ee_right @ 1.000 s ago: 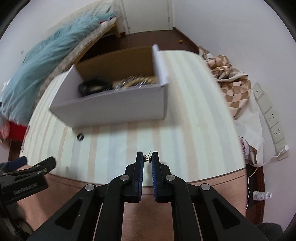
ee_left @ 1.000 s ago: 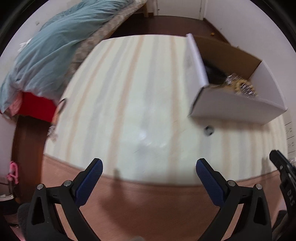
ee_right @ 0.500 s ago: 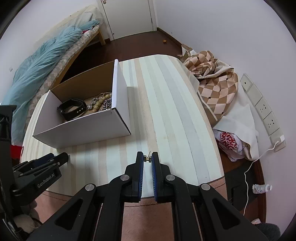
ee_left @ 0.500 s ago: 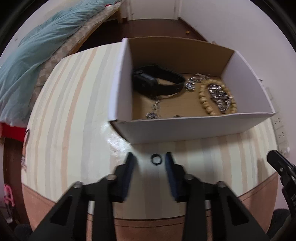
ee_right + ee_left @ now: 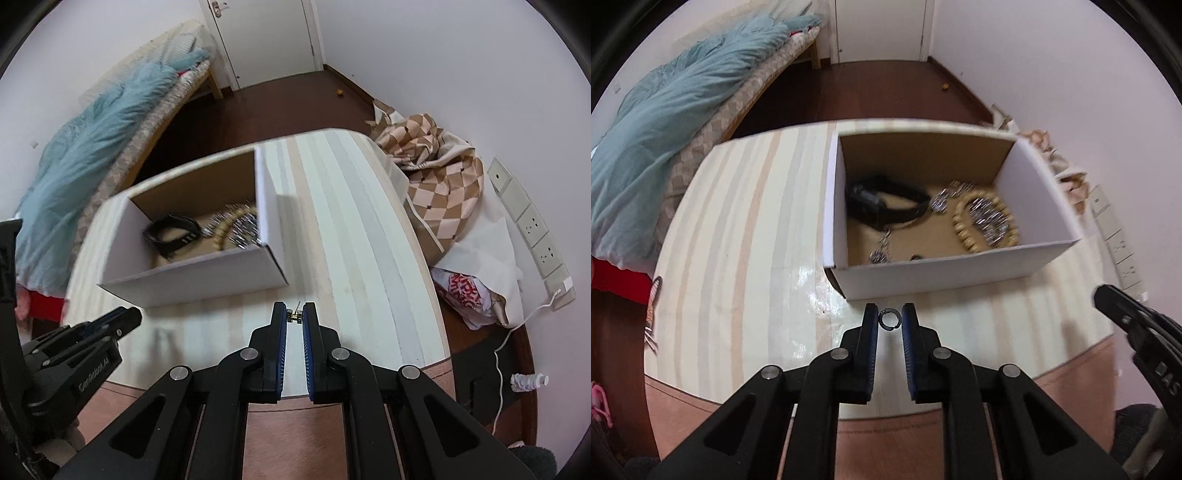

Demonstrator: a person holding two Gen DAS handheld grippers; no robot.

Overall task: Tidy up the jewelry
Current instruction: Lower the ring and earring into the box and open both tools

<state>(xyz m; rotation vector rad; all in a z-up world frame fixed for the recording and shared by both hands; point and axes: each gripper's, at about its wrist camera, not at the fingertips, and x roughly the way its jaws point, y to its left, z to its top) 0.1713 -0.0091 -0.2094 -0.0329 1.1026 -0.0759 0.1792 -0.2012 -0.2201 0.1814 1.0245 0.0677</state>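
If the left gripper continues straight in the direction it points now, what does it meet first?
Probably the near white wall of the open cardboard box, just beyond the left gripper, which is shut on a small black ring. Depth is unclear; it could meet the striped tabletop first.

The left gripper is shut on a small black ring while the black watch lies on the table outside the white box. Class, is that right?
Not quite. The left wrist view shows the black watch inside the white box, not on the table. The left gripper is indeed shut on the small black ring.
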